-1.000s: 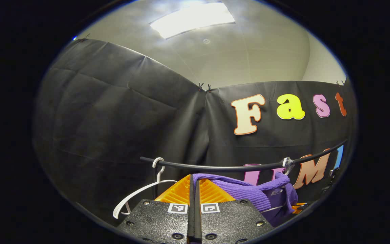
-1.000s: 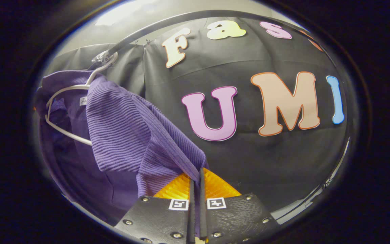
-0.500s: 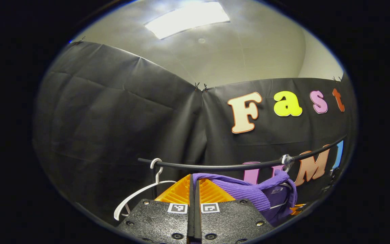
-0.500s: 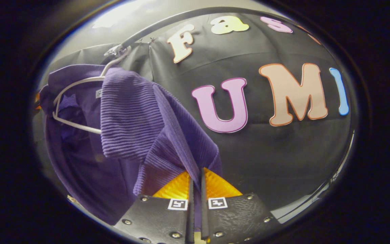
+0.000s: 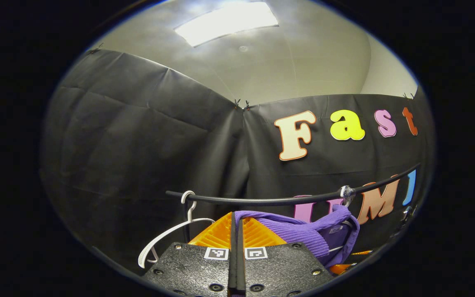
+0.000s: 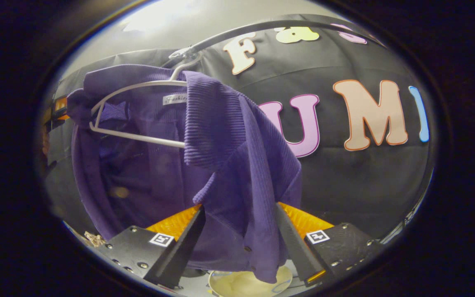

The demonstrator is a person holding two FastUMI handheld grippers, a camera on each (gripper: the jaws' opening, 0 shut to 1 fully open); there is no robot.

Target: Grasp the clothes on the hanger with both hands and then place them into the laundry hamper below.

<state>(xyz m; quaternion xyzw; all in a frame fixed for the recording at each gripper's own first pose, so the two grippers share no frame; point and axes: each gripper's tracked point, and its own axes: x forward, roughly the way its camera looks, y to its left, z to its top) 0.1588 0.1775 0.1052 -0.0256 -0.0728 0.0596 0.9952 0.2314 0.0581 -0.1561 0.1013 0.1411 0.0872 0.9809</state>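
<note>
Where black cloth [image 5: 138, 136] meets pale ceiling [image 5: 287, 62]: left hand-held gripper [image 5: 236, 231] clenched on purple garment [image 6: 229, 165], right hand-held gripper [image 6: 239, 231] released.

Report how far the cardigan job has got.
Done: nothing is in the hamper; the purple cardigan hangs on its white hanger at the rail. In hand: the left gripper is shut on its shoulder; the right gripper is open around the front. Left: regrasp, slip it off, lower it.

Both views look upward, close; sharing the rail [image 5: 287, 201] and purple garment [image 6: 229, 156].
</note>
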